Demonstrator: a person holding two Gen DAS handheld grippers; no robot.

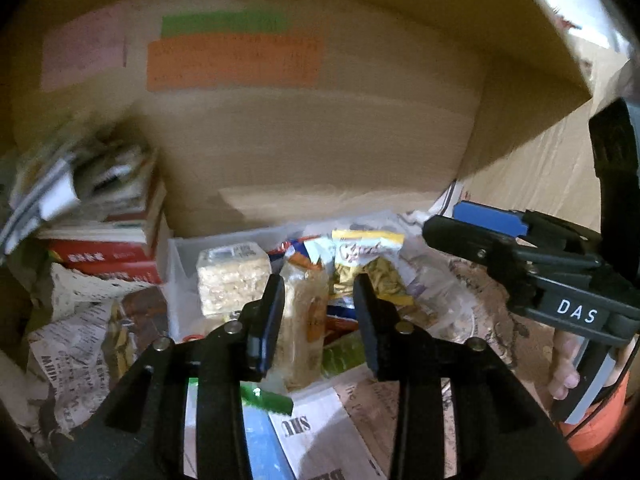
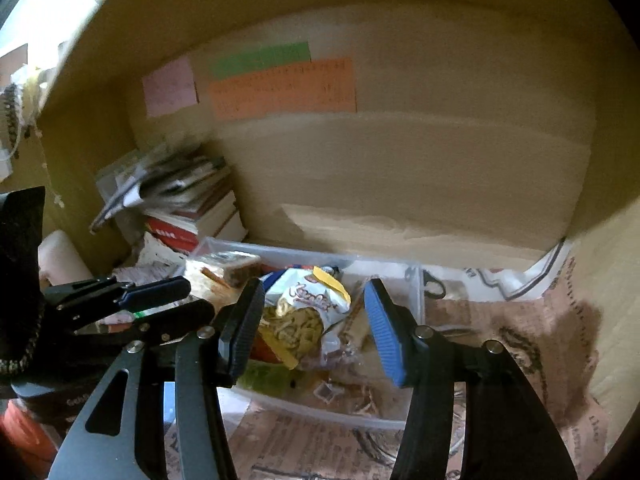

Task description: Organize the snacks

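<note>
Left gripper parted, empty, right gripper likewise, book stack blurred.

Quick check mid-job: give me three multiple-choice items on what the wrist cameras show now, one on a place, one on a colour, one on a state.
1. Where do the snack packets lie?
A. in the clear plastic bin
B. on the stack of books
C. on the bare floor

2. What colour is the largest paper note on the cardboard wall?
A. blue
B. orange
C. white

3. How does the right gripper stand?
A. shut on a book
B. shut on a packet
C. open, holding nothing

Answers: 1 A, packets sit inside the bin's walls; 2 B, the wide note is orange; 3 C, its pads stand apart above the packets.
</note>
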